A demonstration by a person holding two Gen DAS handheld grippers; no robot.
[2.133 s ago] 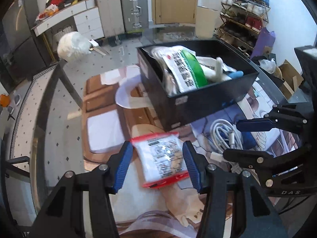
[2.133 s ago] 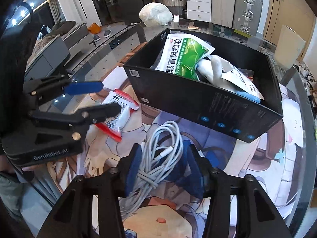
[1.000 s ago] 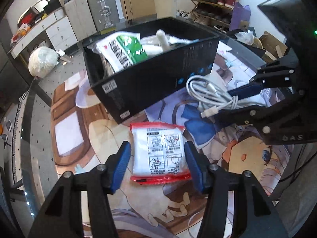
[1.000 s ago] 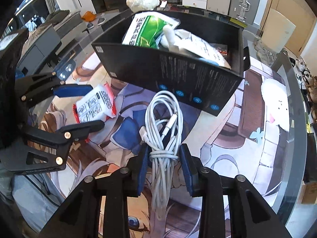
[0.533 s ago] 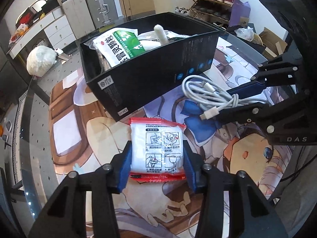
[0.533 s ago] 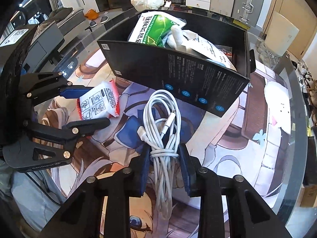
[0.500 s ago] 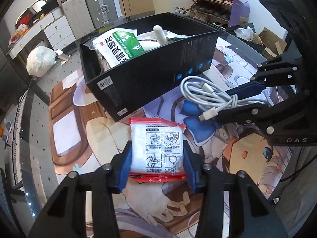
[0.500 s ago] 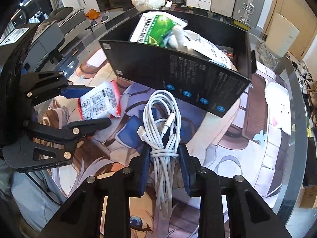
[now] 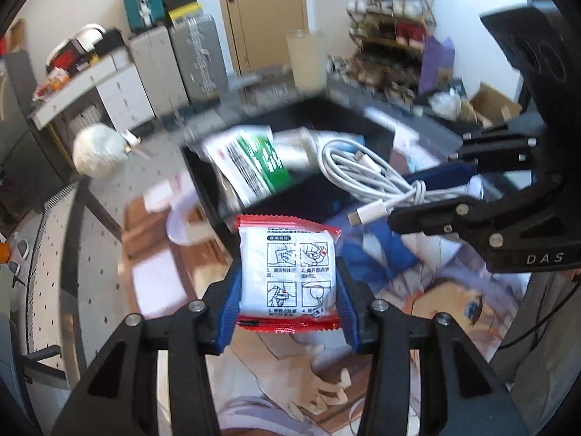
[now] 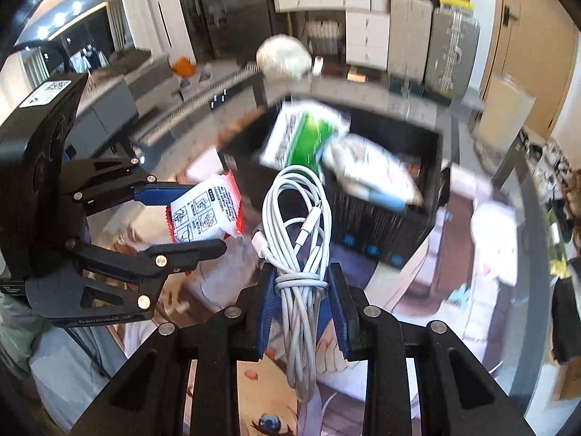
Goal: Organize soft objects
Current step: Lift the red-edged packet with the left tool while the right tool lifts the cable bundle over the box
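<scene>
Left claw (image 9: 287, 283): clamped on the red-edged white packet (image 9: 288, 276), its blue pads (image 9: 230, 305) pressing both long sides; the jaws have just been closing on it.
Packet position: clear of the table (image 9: 428, 312), held up in front of the black box (image 9: 319, 196).
Right claw (image 10: 301, 290): nearly together, gripping the coiled white cable (image 10: 297, 225) at its wrapped waist; the jaws have just been closing around it.
Cable position: off the table, its loop standing up in front of the box and its tail hanging down between the fingers; a plug (image 9: 366, 214) sticks out toward the packet.
Black box contents: a green and white pouch (image 10: 305, 138) leaning at the near wall, with pale soft packs (image 10: 366, 170) beside it.
Table surface: a printed cartoon mat (image 10: 428, 290) under both claws.
Background: blurred.
</scene>
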